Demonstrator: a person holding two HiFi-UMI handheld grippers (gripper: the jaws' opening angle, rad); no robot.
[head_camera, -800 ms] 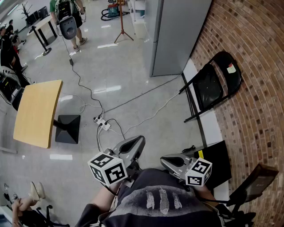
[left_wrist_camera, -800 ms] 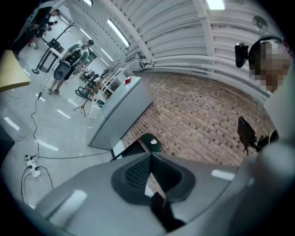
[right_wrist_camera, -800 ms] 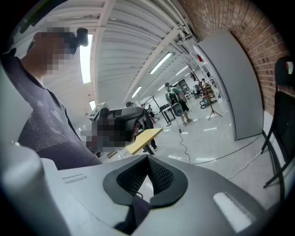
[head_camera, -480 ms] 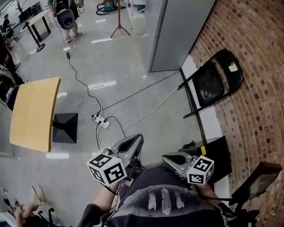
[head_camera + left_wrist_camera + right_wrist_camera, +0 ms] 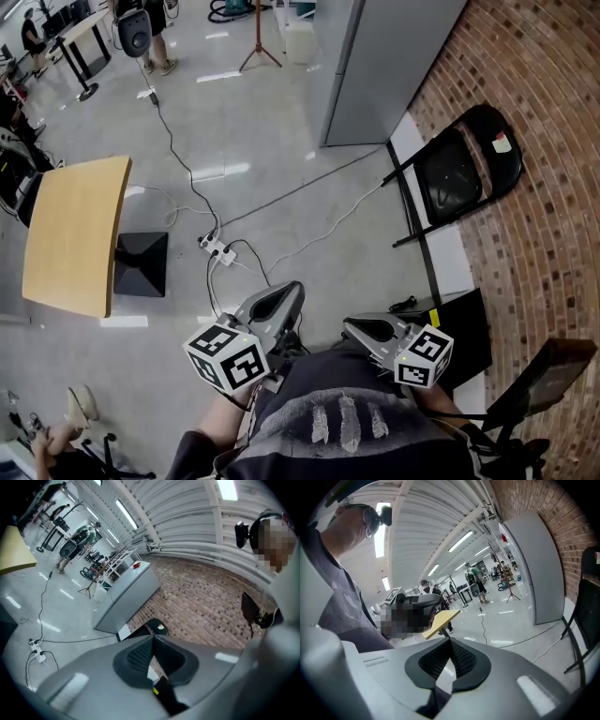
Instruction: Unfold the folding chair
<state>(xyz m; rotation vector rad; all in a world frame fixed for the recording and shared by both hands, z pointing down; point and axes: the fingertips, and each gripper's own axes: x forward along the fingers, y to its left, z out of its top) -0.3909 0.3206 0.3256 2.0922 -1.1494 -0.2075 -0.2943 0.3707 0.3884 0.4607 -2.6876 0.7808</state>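
**A:** Folding chair (image 5: 459,178): where is it, and which step is in hand?

**B:** It is seen leaned against the brick wall (image 5: 548,234), well ahead of both pairs of jaws and off to their right, with nothing touching it. The approach is judged to be in hand; no unfolding is begun.

**A:** How are the jaws held?

**B:** The left gripper (image 5: 284,298) and right gripper (image 5: 367,330) are both clenched, pads pressed together, with nothing between them.

**A:** What is called for next?

**B:** The gap must be closed and the jaws released. The back would probably be gripped by one gripper and the seat edge by the other.

**A:** Can any writing be read?

**B:** None. A pale sticker (image 5: 503,143) is noted on the chair's back, and a yellow tag (image 5: 434,320) just right of the right jaws; both are too small to be read.
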